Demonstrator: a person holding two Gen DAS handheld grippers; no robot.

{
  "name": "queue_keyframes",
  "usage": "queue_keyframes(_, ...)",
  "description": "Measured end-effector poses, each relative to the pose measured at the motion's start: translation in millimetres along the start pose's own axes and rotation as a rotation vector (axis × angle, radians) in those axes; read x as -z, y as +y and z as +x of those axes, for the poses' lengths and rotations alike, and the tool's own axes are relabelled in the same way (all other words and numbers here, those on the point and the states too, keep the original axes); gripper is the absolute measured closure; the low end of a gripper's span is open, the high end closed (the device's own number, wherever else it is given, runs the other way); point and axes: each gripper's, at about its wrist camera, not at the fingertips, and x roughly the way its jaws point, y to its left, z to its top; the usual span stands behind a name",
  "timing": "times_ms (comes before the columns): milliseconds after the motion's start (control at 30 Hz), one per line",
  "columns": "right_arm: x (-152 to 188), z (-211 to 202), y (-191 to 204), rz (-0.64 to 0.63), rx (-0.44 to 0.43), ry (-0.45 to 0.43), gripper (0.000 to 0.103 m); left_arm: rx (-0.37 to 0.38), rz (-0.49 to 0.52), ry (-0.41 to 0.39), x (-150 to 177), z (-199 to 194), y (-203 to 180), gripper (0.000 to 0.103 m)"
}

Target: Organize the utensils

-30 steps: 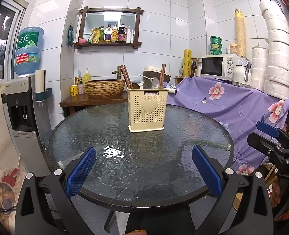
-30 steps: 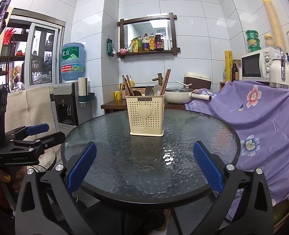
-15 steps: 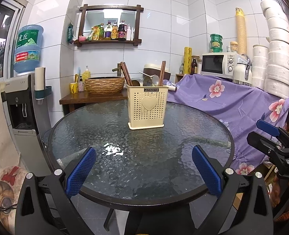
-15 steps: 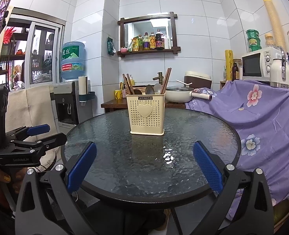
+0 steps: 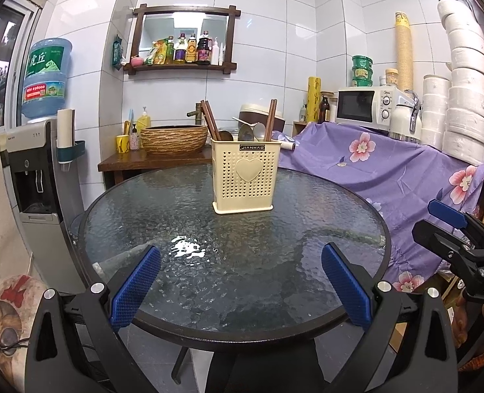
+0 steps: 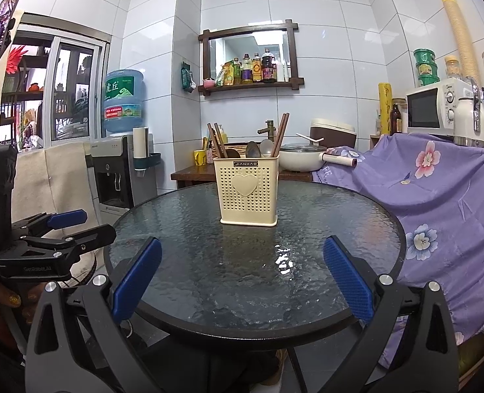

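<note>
Item 1: utensil caddy (image 5: 244, 177), cream plastic w/ perforated walls, heart emblem and "JIANHAO" label on front. Stands upright on round glass table (image 5: 229, 278), toward far side, approx centre left-to-right. Contents: dark wooden chopsticks (image 5: 209, 119) leaning left, second pair upright at right; metal spoons (image 5: 253, 131) btwn them, bowls up.

Item 2: left gripper (image 5: 240, 280), blue pads, jaws spread wide, nothing btwn them. Hovers over near table edge, well apart from caddy. Also seen in right wrist view at far left (image 6: 78, 226), off the table edge.

Item 3: right gripper (image 6: 242, 278), same type, jaws spread wide, empty, over near table edge, aimed at caddy. Seen in left wrist view at far right (image 5: 438, 219), beside the table.

Surroundings: water dispenser (image 5: 39, 170) w/ blue bottle, left of table. Wall shelf (image 5: 181, 41) w/ sauce bottles. Woven basket (image 5: 173, 137) on wooden side table behind. Purple floral cloth (image 5: 389, 170) right of table, microwave (image 5: 366, 106) above it. White pot (image 6: 302, 159) behind caddy in right wrist view.
</note>
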Motion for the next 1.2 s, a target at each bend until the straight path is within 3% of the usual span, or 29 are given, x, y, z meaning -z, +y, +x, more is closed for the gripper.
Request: queue_keyframes(1200, -0.6, 2.2, -0.1, 0.003, -0.003, 0.009, 0.006, -0.021, 0.014, 0.018, 1.1, 4.6, -3.3, 0.006)
